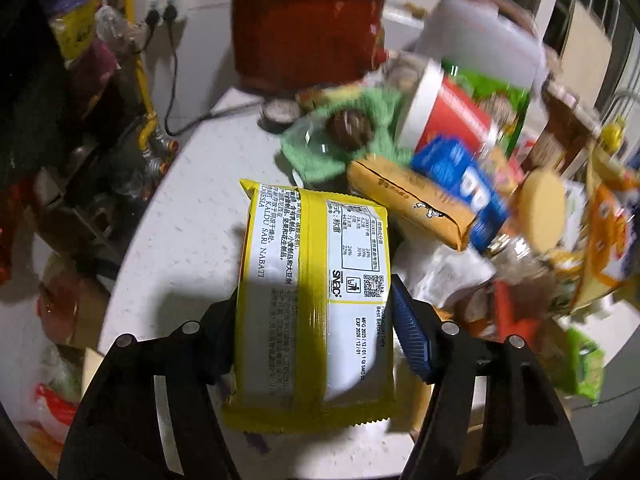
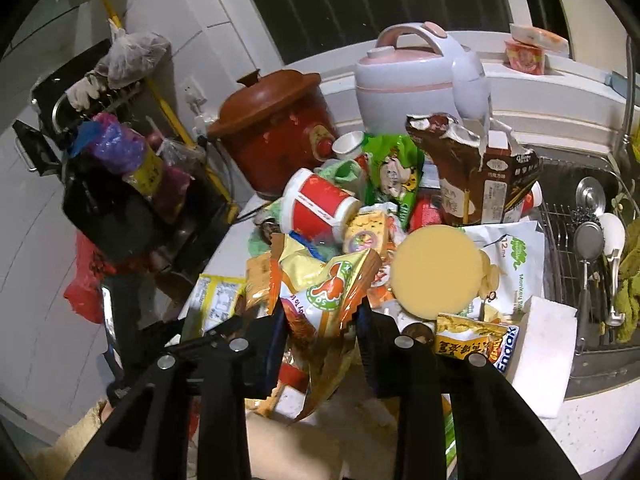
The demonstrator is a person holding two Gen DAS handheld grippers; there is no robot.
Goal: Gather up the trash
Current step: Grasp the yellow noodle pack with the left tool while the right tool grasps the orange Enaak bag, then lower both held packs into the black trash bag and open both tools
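Left tongs [image 1: 312, 320] pinching yellow snack packet [image 1: 316, 288] across width, above white bench [image 1: 192, 216] beside trash heap. Right tongs [image 2: 320, 316] clamped on orange crinkled wrapper [image 2: 324, 296] atop heap, near paper cup [image 2: 320, 208] and brown carton [image 2: 488, 176]. Advice: keep grips firm, lift straight up, clear neighbouring wrappers before swinging away; slick film likely slips.

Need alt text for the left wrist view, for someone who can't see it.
The left gripper is closed on a yellow and white snack packet, printed back facing the camera, above a pale speckled counter. Behind it lies a blurred litter pile: a red and white paper cup, wrappers and a brown clay pot.
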